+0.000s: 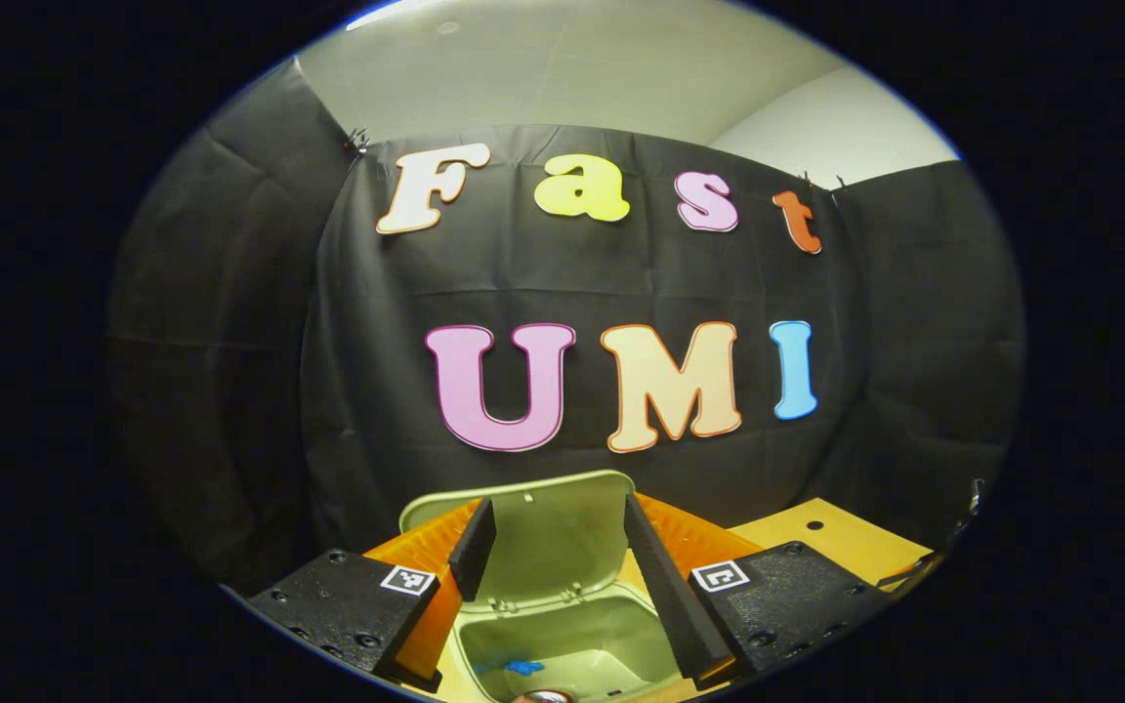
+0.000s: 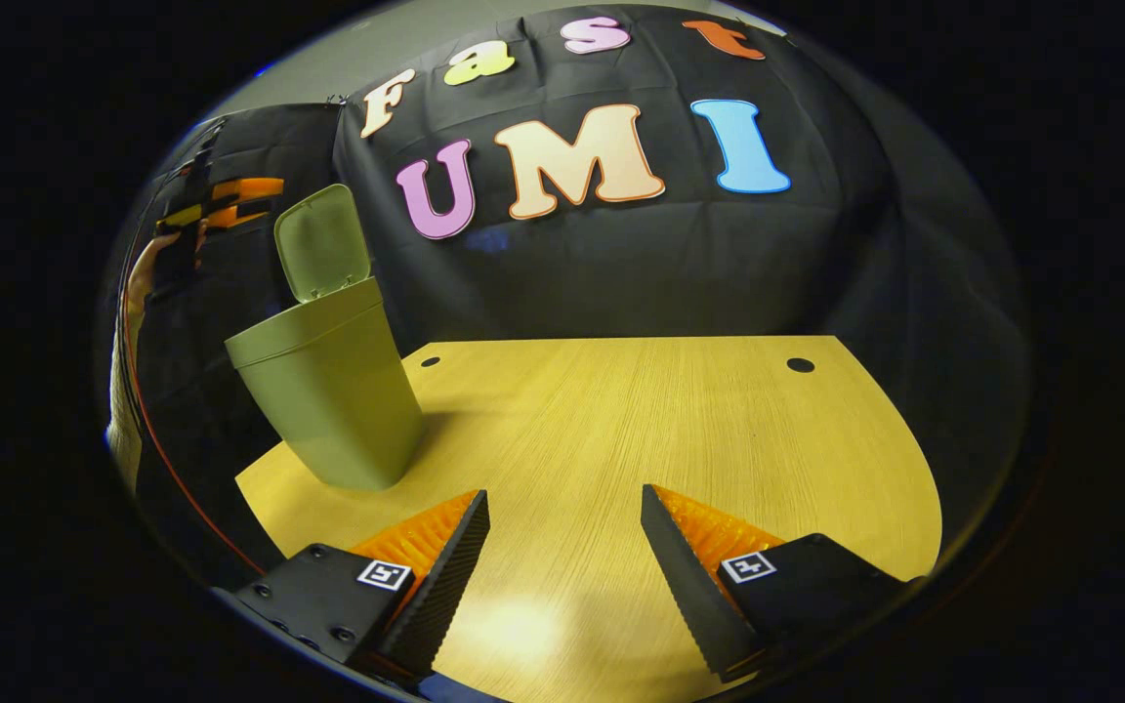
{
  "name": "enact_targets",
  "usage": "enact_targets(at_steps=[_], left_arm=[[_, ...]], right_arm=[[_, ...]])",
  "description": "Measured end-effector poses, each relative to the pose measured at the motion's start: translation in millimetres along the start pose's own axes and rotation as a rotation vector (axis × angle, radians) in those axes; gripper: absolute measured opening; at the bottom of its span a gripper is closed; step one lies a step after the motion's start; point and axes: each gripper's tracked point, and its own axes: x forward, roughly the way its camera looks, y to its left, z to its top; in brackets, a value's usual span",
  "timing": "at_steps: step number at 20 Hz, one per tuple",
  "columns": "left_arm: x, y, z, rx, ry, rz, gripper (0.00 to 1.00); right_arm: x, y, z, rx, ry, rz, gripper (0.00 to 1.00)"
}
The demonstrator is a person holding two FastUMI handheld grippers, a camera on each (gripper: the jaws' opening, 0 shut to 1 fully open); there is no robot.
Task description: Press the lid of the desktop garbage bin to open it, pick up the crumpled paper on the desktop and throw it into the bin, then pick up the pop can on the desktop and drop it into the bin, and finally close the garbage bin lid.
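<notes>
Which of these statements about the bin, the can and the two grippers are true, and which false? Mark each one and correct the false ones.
1. The bin has its lid closed. False: the lid stands raised.
2. The left gripper is open above the bin's mouth. True.
3. The right gripper is shut on the pop can. False: it is open, with bare desk between its fingers.
4. The top of the pop can shows at the lower edge of the left gripper view, at the bin's opening. True.
5. The bin lies on its side. False: it stands upright on the desk.
</notes>
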Motion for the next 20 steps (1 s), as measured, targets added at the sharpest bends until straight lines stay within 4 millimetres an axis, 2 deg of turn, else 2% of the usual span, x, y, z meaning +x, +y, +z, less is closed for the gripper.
enact_targets(at_steps=[3,6,10,13,14,15,16,18,20], left_arm=[[21,10,11,0.042,0.022,0.055,0.81],[42,18,8,0.074,0.056,0.099,0.81],[60,16,-1,0.085,0.082,0.109,0.80],[69,23,-6,0.098,0.098,0.130,0.89],[72,24,-8,0.099,0.105,0.134,0.83],[73,24,-11,0.097,0.112,0.134,0.88],[76,25,-14,0.093,0.120,0.135,0.83],[78,23,-9,0.083,0.110,0.141,0.84],[76,21,-13,0.074,0.114,0.141,0.83]], right_arm=[[1,-6,-1,0.006,0.002,-0.009,0.99],[1,-11,-3,0.024,0.000,-0.008,0.99],[4,-17,-4,0.037,-0.003,-0.019,0.99],[3,-20,-5,0.041,-0.002,-0.021,1.00],[5,-21,-7,0.041,-0.002,-0.021,0.99],[6,-22,-8,0.042,0.000,-0.020,0.99],[6,-22,-9,0.043,0.002,-0.017,0.99],[10,-23,-12,0.047,0.007,-0.014,0.99],[13,-25,-16,0.046,0.013,-0.012,1.00]])
